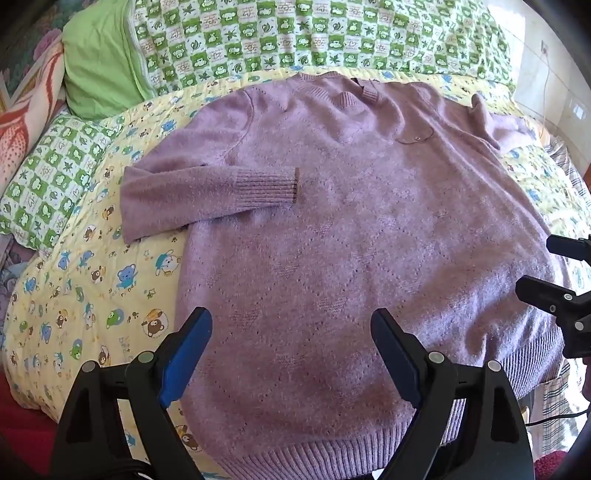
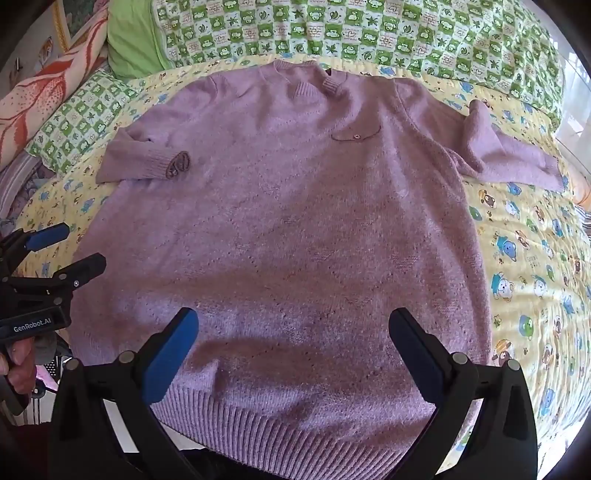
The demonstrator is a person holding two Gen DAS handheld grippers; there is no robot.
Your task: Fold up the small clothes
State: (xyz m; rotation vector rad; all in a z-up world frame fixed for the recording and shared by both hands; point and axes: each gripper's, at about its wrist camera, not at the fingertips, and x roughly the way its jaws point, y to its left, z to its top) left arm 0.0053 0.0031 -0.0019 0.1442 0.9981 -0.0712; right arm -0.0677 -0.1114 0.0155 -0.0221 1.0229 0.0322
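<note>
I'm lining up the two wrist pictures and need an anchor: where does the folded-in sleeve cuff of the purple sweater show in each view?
Left wrist view: the ribbed cuff lies left of centre, on the sweater body.
Right wrist view: the cuff sits at upper left, its opening facing the camera.
Shared landmark: the small dark chest emblem, right of the neckline in both.

A yellow quilt [image 1: 92,288] with cartoon bears is covering the bed. A green checked blanket [image 2: 332,33] is lying along its far edge, a plain green pillow [image 1: 99,62] is sitting at the far left corner, beside an orange patterned cushion [image 1: 26,110]
</note>
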